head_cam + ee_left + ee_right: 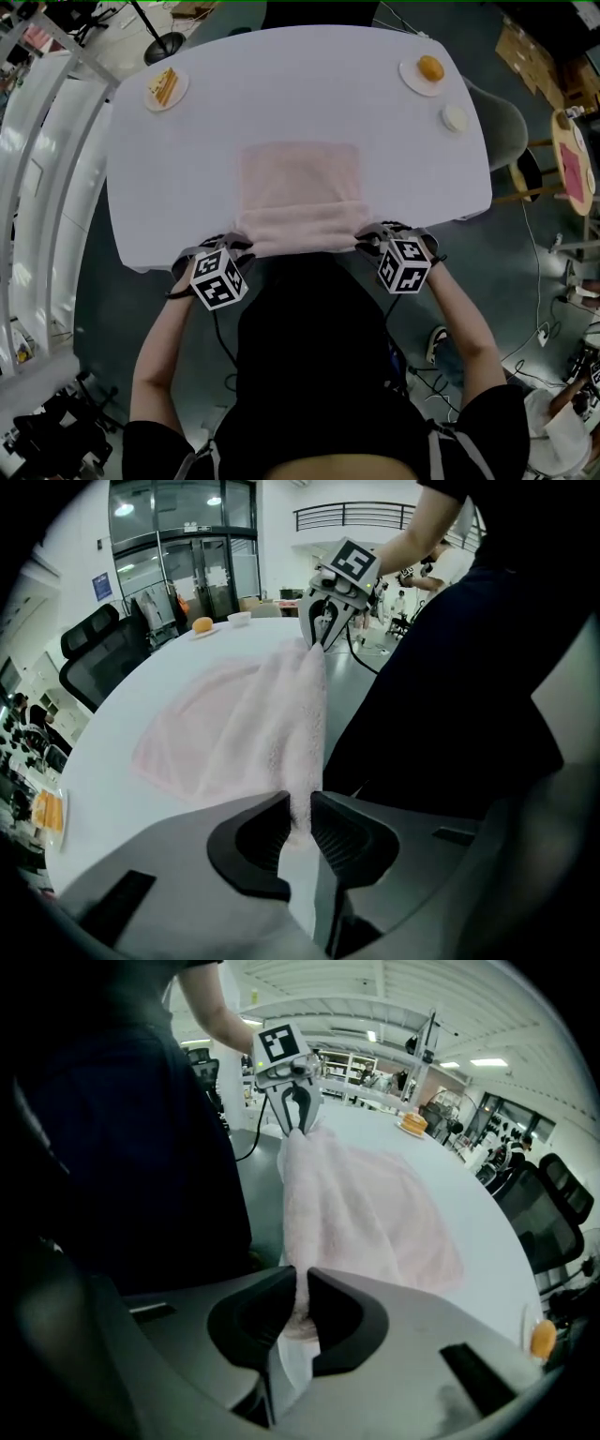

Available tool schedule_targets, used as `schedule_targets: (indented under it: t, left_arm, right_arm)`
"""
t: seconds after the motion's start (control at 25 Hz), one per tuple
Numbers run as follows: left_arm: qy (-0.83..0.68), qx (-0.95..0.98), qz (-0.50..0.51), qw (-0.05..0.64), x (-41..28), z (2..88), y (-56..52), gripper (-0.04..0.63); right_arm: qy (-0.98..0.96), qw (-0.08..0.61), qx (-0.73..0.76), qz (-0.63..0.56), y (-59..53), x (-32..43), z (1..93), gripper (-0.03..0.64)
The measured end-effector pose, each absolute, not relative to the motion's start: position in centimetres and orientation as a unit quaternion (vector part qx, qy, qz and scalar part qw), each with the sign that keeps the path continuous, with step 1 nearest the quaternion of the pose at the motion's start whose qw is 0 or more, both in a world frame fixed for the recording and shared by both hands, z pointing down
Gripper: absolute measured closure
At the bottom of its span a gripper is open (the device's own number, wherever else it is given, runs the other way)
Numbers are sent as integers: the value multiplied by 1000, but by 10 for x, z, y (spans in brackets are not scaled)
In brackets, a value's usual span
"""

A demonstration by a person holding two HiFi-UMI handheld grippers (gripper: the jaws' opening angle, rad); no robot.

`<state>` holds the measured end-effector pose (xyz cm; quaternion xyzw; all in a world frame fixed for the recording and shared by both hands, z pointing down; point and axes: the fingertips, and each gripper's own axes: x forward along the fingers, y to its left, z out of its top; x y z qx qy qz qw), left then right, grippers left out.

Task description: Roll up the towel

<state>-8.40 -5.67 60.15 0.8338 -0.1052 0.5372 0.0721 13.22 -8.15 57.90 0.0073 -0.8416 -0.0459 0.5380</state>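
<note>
A pale pink towel [300,192] lies on the white table [187,187], its near edge lifted into a fold along the table's front edge. My left gripper [236,247] is shut on the towel's near left corner; in the left gripper view the pink towel [267,733] is pinched between the jaws of the left gripper [298,825]. My right gripper [367,240] is shut on the near right corner, and the right gripper view shows the towel [356,1213] clamped in the right gripper [301,1307]. Each gripper view shows the other gripper at the far corner.
A plate with a cake slice [166,87] sits at the far left of the table. A plate with an orange [427,71] and a small white dish [455,118] stand at the far right. The person's dark torso fills the space below the table edge.
</note>
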Motion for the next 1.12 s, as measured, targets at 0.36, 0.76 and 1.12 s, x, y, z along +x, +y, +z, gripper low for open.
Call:
schedule_targets:
  t: [0.36,0.76,1.12]
  left_arm:
    - [-115,843,520,75,-90,576,-81,526]
    - [-171,843,505,63,-94,553,-153,526]
    - [-203,829,517,72,-98,562,-217,526]
  right_arm:
    - [-848,528,10,-48,-102,125,551,578]
    - [-853,517,21,-65,-171,123,531,578]
    - [-852,520,20,-63,-232,121,545,578]
